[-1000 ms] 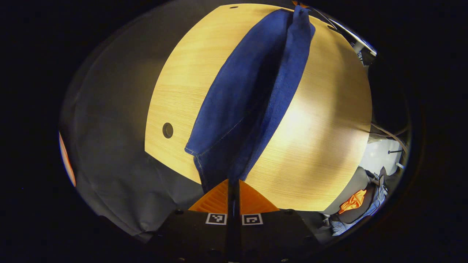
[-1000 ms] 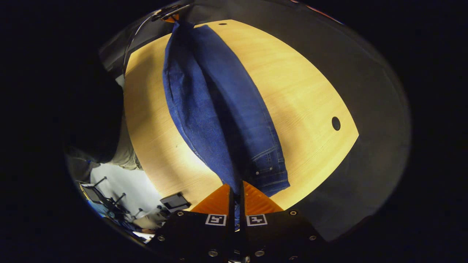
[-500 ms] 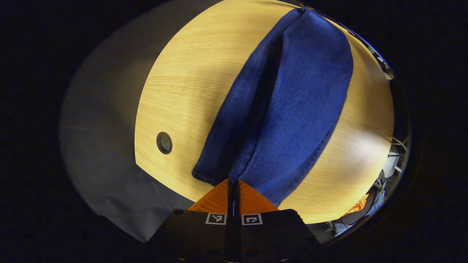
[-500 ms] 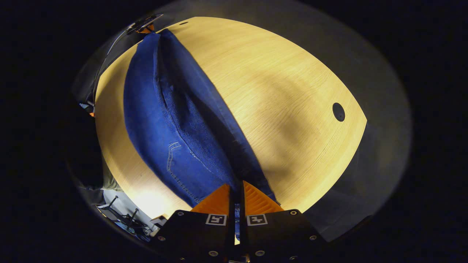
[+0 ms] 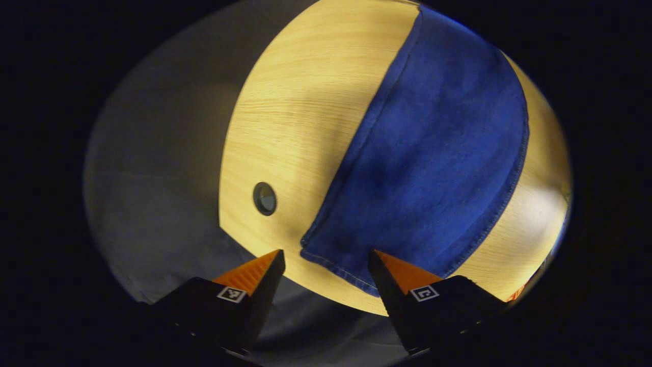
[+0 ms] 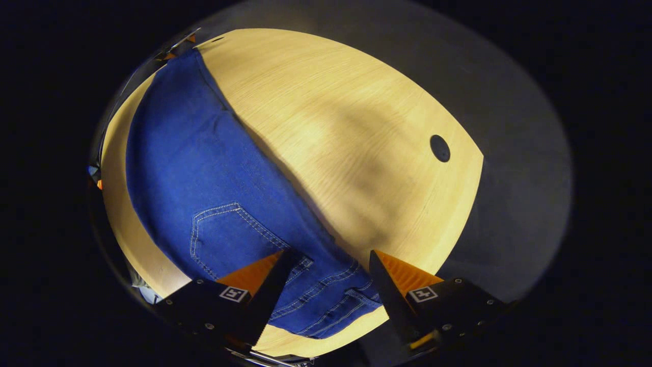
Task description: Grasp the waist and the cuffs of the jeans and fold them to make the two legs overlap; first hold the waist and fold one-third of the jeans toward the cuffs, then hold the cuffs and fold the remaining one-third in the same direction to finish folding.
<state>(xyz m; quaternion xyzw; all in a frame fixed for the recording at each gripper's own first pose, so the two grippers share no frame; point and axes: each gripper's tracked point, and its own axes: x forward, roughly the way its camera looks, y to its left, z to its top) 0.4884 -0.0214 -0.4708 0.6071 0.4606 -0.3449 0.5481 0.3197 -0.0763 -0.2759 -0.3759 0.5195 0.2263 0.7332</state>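
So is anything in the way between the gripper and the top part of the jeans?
Nothing visible is. In the right gripper view, the right gripper is open directly over the waist of the jeans, which lie flat on the table.

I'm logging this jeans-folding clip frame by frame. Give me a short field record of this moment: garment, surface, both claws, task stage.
garment: blue jeans, lying flat, legs overlapped lengthwise
cuff end: hem by the left claw
waist end: back pocket and waistband by the right claw
surface: wooden table with a round cable hole
left claw: open, holding nothing
right claw: open, above the waistband
stage: leg overlap done; thirds folds not yet made
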